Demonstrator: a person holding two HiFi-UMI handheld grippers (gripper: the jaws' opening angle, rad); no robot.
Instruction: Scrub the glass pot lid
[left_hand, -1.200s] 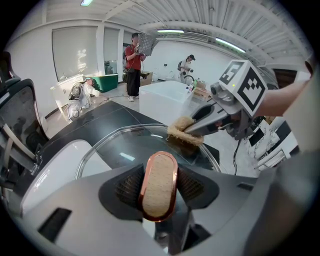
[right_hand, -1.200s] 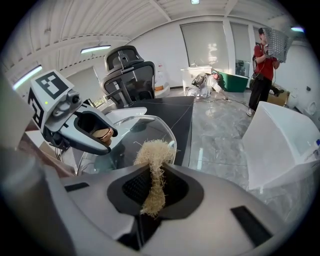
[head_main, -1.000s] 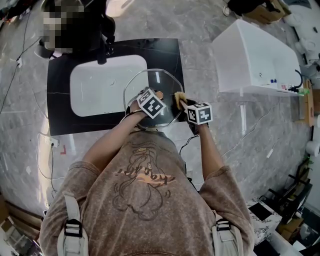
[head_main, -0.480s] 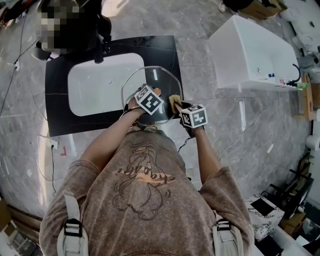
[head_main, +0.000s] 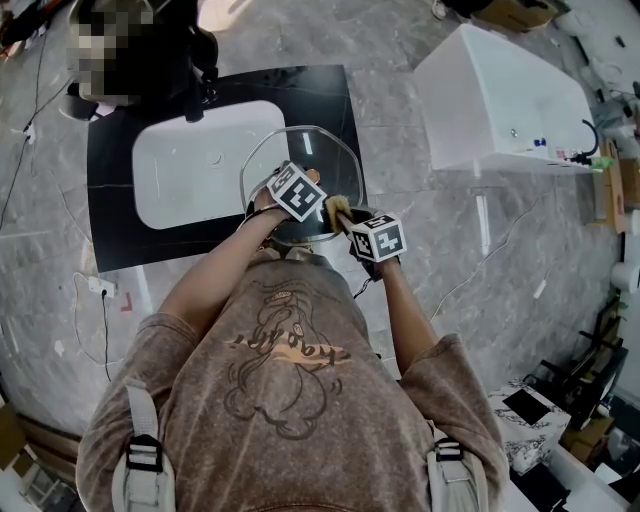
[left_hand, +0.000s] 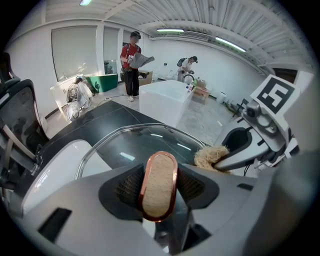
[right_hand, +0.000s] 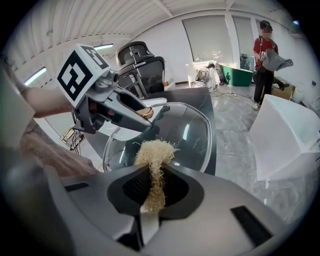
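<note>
The glass pot lid (head_main: 300, 158) is held tilted over the right end of the black counter (head_main: 110, 210). My left gripper (head_main: 310, 183) is shut on the lid's copper-rimmed knob (left_hand: 159, 184), which fills the space between its jaws, with the lid's glass (left_hand: 131, 145) beyond. My right gripper (head_main: 343, 215) is shut on a tuft of pale fibre scrubber (right_hand: 154, 156). In the left gripper view the scrubber (left_hand: 212, 156) rests at the lid's right edge. In the right gripper view the glass lid (right_hand: 187, 131) lies just past the tuft, and the left gripper (right_hand: 125, 106) holds the knob (right_hand: 146, 113).
A white basin (head_main: 200, 165) is set in the black counter. A white tub (head_main: 500, 95) stands on the grey floor at the right. A black office chair (right_hand: 142, 67) is beyond the counter. Two people (left_hand: 132, 62) stand far off in the room.
Both grippers and the lid have shifted a little left. The right gripper with the scrubber has come closer to the left gripper, along the lid's near edge.
</note>
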